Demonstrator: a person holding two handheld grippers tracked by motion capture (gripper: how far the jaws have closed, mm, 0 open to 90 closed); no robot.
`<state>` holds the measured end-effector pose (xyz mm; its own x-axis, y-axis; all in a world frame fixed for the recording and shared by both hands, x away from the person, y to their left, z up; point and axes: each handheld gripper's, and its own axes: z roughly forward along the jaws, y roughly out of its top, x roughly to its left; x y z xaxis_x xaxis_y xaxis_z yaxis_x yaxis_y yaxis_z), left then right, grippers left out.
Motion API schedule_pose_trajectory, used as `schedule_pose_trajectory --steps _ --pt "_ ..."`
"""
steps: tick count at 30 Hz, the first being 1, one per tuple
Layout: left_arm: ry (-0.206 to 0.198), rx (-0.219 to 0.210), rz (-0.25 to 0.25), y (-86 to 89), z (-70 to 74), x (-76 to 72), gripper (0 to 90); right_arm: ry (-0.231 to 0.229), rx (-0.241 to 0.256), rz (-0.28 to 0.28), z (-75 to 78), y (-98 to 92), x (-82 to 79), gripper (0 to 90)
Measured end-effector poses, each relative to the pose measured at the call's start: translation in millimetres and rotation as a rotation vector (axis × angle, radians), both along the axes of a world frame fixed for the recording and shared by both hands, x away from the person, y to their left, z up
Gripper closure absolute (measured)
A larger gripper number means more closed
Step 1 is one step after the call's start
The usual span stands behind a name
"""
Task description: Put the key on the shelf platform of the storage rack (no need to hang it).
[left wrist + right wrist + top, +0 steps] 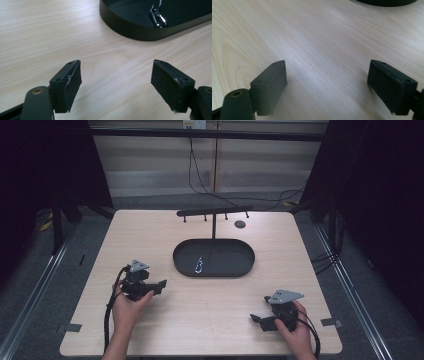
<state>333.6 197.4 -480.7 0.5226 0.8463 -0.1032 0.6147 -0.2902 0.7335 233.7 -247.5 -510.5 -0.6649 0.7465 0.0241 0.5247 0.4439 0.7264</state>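
I hold my left gripper low over the light wooden table, on the left side of the board, and its jaws stand wide apart with nothing between them; in the left gripper view the two black pads frame only bare wood grain. My right gripper sits near the front right corner of the table, well apart from the left one, and its jaws are spread just as wide, empty, over plain wood in the right gripper view, its pads dark and slightly worn. Ahead of me, in the middle of the table, lies a black oval tray, and inside it, toward its left half, rests a small silver snap clip on a short chain. From my left gripper the tray's dark wall curves across the upper right, near but not touching my jaws, and the clip glints just inside the rim. Behind the tray stands a black T-shaped rack with small pegs hanging under its crossbar, and a little dark round disc lies on the table just right of its post.
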Motion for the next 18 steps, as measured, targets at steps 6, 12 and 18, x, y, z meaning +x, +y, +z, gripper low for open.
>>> schedule_pose_trajectory --steps 6,12,18 --pt "0.003 -0.007 0.008 6.1 -5.4 -5.2 24.2 0.0 0.0 0.0 0.0 0.0 0.0 15.4" --pt "0.017 0.02 -0.007 10.5 -10.0 -9.7 24.2 0.0 0.0 0.0 0.0 0.0 0.0 15.4" --pt "0.017 0.04 -0.015 11.8 -14.0 -14.3 24.2 0.0 0.0 0.0 0.0 0.0 0.0 15.4"
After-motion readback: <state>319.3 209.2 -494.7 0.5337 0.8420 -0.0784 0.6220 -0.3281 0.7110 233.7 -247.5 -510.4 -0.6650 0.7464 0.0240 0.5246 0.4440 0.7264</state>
